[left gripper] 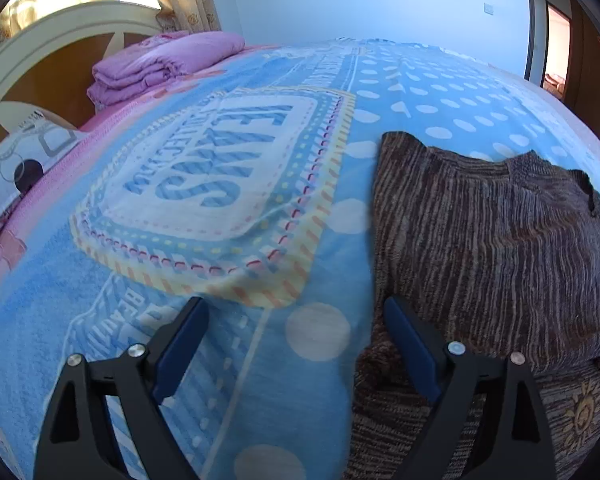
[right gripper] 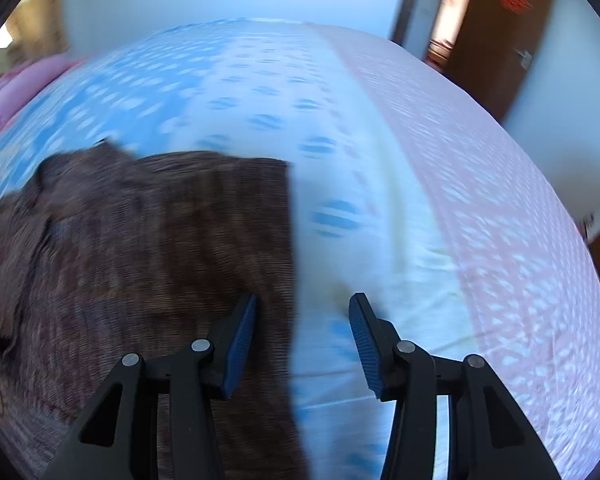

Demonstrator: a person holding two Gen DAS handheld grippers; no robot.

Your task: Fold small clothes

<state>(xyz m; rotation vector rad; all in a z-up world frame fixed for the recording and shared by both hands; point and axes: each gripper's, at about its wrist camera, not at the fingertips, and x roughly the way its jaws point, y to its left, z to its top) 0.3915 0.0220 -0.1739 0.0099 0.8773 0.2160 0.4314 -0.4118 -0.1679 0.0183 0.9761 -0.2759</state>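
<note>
A small brown striped knit garment (left gripper: 480, 240) lies flat on a blue patterned bedspread (left gripper: 220, 184). In the left wrist view it fills the right side; my left gripper (left gripper: 296, 312) is open and empty, straddling the garment's left edge, its right finger over the fabric. In the right wrist view, which is motion-blurred, the garment (right gripper: 140, 240) fills the left side. My right gripper (right gripper: 302, 308) is open and empty, straddling the garment's right edge, its left finger over the fabric.
A folded pink quilt (left gripper: 160, 64) and a patterned pillow (left gripper: 16, 164) lie by the headboard (left gripper: 40, 40) at the far left. A pink-patterned strip of bedding (right gripper: 480, 184) runs along the right. A brown door (right gripper: 500, 32) stands beyond the bed.
</note>
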